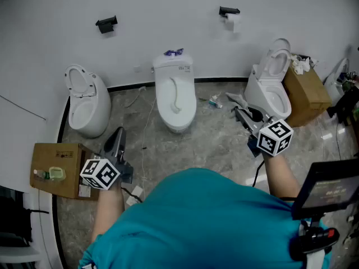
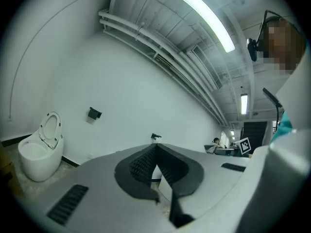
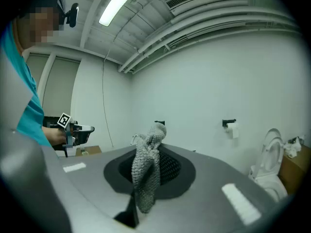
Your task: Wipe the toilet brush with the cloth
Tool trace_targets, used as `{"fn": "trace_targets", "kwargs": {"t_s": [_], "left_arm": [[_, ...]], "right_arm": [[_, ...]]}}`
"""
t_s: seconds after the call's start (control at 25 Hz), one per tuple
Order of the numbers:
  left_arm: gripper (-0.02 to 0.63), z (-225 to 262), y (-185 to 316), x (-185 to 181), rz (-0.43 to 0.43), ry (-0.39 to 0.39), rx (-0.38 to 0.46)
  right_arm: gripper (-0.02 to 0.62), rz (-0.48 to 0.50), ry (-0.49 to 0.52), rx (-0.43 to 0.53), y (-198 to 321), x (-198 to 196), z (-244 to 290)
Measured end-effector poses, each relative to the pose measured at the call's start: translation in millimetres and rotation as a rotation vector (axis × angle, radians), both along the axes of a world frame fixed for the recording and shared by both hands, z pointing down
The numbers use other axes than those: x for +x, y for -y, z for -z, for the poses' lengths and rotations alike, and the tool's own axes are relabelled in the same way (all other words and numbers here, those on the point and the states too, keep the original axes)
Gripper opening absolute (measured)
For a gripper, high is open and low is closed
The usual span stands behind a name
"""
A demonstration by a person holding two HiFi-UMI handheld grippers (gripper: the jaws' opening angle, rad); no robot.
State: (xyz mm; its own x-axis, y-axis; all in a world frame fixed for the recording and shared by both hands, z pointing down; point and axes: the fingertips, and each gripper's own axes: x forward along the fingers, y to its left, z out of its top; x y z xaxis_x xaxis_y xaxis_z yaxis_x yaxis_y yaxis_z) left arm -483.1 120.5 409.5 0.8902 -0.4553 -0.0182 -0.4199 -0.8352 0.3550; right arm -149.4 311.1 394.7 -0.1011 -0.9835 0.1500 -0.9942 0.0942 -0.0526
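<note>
before 3 toilets, cloth in right tool

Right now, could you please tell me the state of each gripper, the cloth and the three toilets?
Left gripper: shut, nothing between its jaws.
Right gripper: shut on the cloth.
Cloth: bunched, clamped in the right gripper, its ends sticking out above and below the jaws.
Left toilet: lid raised.
Middle toilet: lid appears down.
Right toilet: lid raised.
</note>
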Motion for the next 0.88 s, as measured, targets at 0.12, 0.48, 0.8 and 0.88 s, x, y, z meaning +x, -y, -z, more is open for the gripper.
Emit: {"fn": "trace_targets", "kwargs": {"t_s": [0.12,0.48,0.8,0.88], "left_arm": [[0.008,-2,3,0,0.016,0.004,-0.011],[0.008,-10,5,5,0.025,0.018,-0.039],[0.008,-26,-13,36,0.016,0.033,-0.049],[0.008,-22,-24,58,0.014,0.039,-0.054]], "right_arm": [[0.025,0.002,-0.005,-0.003,0,0,-1],[0.025,-0.001,-0.008,-0.01,-1,2,-5],[0.028,0.004,0.011,0.017,-22,23,-12],[0.028,0.008,0.011,0.015,-35,42,-8]]}}
